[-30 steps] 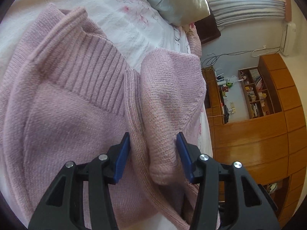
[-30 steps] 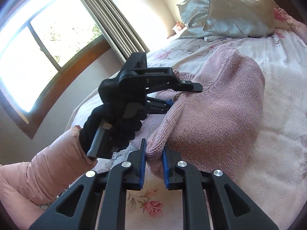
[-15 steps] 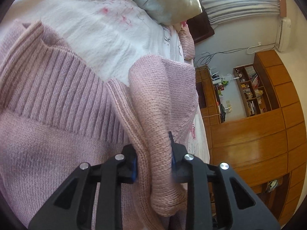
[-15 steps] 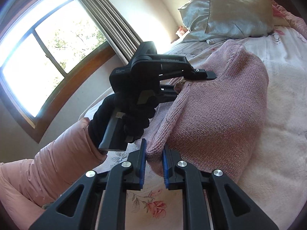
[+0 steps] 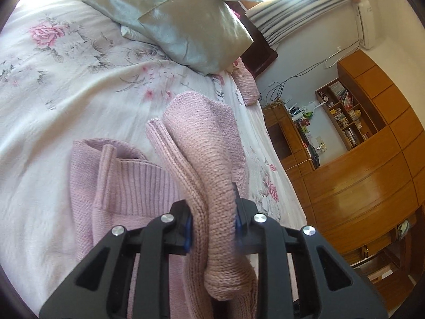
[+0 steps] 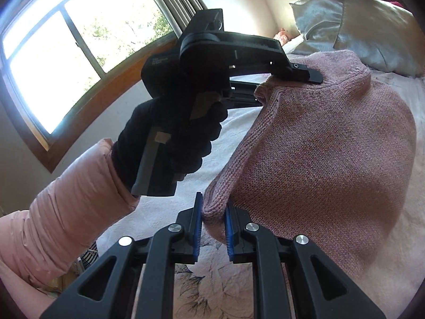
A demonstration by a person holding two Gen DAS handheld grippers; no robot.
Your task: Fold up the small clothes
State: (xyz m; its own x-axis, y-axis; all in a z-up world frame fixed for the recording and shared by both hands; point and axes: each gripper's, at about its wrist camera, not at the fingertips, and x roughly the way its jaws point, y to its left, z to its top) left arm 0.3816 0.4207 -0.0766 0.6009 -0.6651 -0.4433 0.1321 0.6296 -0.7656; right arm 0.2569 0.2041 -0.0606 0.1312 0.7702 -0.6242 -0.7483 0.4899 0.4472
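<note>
Pink knitwear hangs between two handheld grippers above a floral bedspread [image 5: 66,93]. The left gripper [image 5: 212,223] has its jaws closed tight on a thick bunched fold of the pink sweater [image 5: 202,164], the blue pads pressed into the knit on both sides, with a rounded end of the fold drooping below the fingers. Just left of that fold, the sweater's ribbed band [image 5: 138,183] lies on the bedspread. The right gripper [image 6: 212,224] likewise pinches a rolled edge of the sweater [image 6: 318,164], its jaws nearly together around the wool. From the right wrist view, the sweater rises from this pinch in a taut slope up to the left gripper [image 6: 305,75], which clamps the upper edge; the rest drapes down onto the bedspread [image 6: 403,252] to the right of it. A black-gloved hand [image 6: 186,138] in a pale pink sleeve [image 6: 66,207] grips the left tool's handle, to the left of the sweater. Beyond the sweater, silvery pillows [image 5: 186,21] rest at the head of the bed. A window [image 6: 66,53] with curtains stands behind the gloved hand; wooden cabinets [image 5: 358,172] and shelves lie to the right of the sweater in the left wrist view.
</note>
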